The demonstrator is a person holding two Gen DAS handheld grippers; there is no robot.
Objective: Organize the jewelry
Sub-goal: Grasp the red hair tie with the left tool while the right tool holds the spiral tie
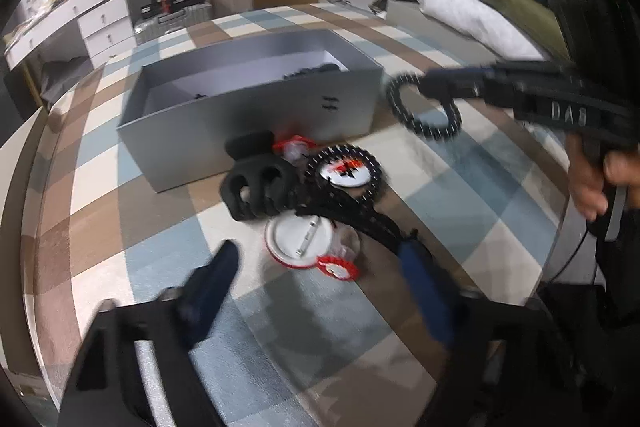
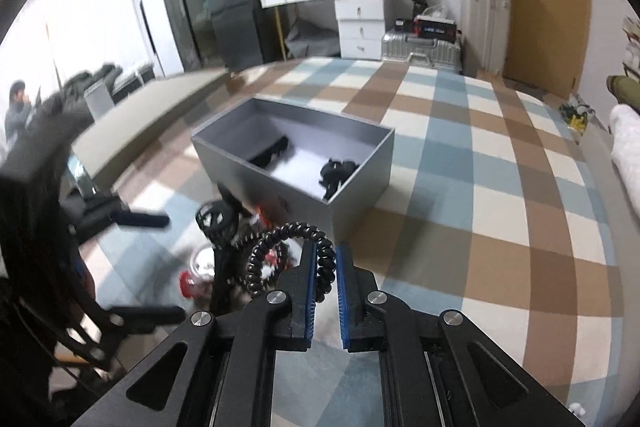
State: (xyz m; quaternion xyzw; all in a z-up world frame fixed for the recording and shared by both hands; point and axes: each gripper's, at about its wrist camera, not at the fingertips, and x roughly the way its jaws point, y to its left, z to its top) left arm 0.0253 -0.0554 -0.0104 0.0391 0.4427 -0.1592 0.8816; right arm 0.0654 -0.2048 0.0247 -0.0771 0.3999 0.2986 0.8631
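Note:
A grey open box (image 1: 256, 107) stands on the checked table; it also shows in the right wrist view (image 2: 360, 171) with black items inside. In front of it lies a pile: a black clip (image 1: 256, 187), a black beaded band around a white badge (image 1: 346, 173), a white pin badge face down (image 1: 300, 241) and small red-and-white pieces (image 1: 336, 267). My left gripper (image 1: 320, 263) is open just above the pile. My right gripper (image 2: 325, 263) is shut on a black coiled bracelet (image 2: 280, 247), held in the air right of the box; the bracelet also shows in the left wrist view (image 1: 420, 111).
The checked tablecloth (image 2: 500, 187) spreads to the right of the box. Folded white and olive cloth (image 1: 472, 11) lies at the far right. White drawers (image 2: 360, 27), a silver suitcase and a cabinet stand behind the table.

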